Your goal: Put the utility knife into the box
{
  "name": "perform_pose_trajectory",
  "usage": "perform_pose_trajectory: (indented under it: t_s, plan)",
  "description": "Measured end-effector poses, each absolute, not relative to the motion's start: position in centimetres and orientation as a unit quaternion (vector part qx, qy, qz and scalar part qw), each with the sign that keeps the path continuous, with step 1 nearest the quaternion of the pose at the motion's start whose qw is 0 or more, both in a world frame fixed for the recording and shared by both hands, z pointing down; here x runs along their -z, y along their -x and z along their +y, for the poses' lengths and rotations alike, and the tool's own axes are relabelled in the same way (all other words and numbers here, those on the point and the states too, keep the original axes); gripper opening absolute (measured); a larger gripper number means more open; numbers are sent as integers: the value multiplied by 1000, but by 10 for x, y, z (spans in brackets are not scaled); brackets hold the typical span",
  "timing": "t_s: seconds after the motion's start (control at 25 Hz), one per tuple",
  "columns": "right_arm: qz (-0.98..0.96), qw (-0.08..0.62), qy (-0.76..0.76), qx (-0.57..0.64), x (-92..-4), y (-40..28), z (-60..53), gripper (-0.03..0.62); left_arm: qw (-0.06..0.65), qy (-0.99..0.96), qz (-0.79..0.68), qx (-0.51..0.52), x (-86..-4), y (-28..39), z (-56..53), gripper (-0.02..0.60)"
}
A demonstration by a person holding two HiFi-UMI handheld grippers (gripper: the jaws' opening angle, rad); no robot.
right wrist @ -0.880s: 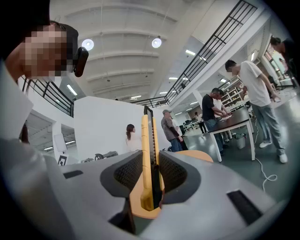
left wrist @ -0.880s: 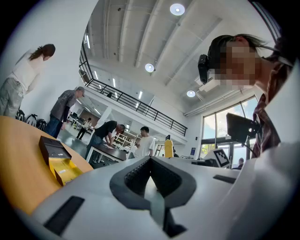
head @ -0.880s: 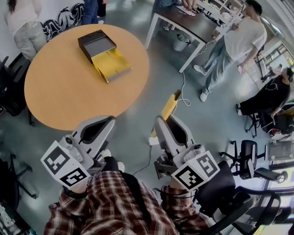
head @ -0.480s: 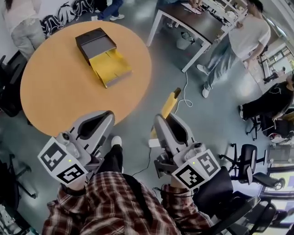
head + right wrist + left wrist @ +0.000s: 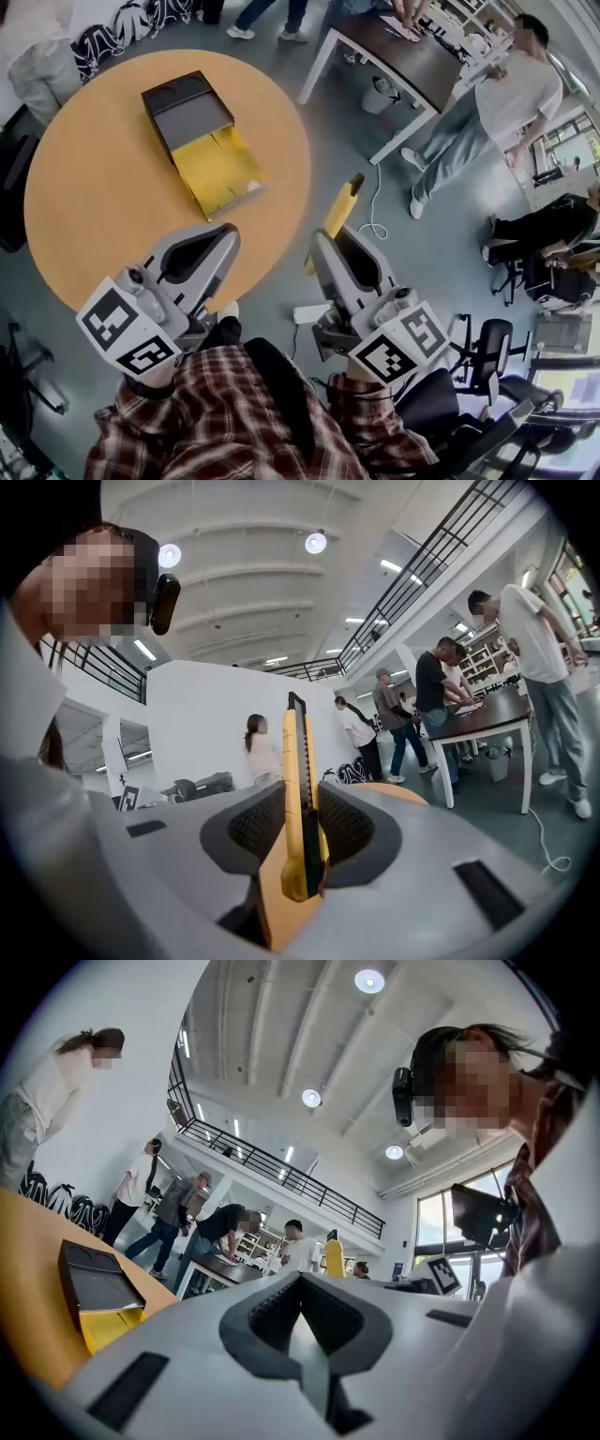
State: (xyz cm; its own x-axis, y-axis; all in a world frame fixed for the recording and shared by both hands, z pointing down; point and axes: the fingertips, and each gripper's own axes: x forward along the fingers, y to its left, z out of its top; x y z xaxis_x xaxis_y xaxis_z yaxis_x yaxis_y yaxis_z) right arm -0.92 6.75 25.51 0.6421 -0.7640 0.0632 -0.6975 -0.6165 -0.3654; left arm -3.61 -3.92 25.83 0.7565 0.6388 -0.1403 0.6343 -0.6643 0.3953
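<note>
Your right gripper [image 5: 323, 242] sits low in the centre of the head view, clenched on the knife [image 5: 339, 214]. The knife's yellow body sticks out past the jaws toward the upper right, over the floor [image 5: 375, 150] and just off the desk [image 5: 94, 197] edge. In the right gripper view the knife [image 5: 295, 752] stands on edge between the jaws, with both pads against its sides.

Your left gripper [image 5: 228, 231] is at the lower left, its tips at the desk's near rim. In the left gripper view its jaws look drawn together at the tips, gripping nothing, though the angle is shallow.

The box [image 5: 220, 169] lies open on the desk in the upper left of the head view. Its dark part is farther up and its yellow part is toward you, well apart from the knife.
</note>
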Motion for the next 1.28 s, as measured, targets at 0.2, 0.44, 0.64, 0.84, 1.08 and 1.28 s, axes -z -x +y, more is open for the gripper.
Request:
perform_pose_trajectory:
  t_s: [0.2, 0.44, 0.64, 0.84, 1.08, 1.28]
  plan:
    - [415, 158, 888, 120, -264, -22, 58, 118, 219, -916, 335, -12, -264, 8, -51, 11]
    - [447, 163, 870, 134, -274, -79, 50, 118, 214, -933, 290, -14, -269, -38, -62, 11]
    - [507, 157, 836, 142, -278, -147, 44, 118, 208, -953, 218, -1, -270, -90, -64, 11]
    - [572, 138, 794, 150, -275, -199, 44, 118, 206, -968, 143, 14, -268, -132, -58, 11]
    - [658, 80, 729, 167, -288, -252, 51, 118, 203, -978, 27, 32, -275, -164, -37, 11]
    - [706, 29, 682, 189, -305, -266, 36, 118, 210, -976, -43, 23, -285, -158, -30, 11]
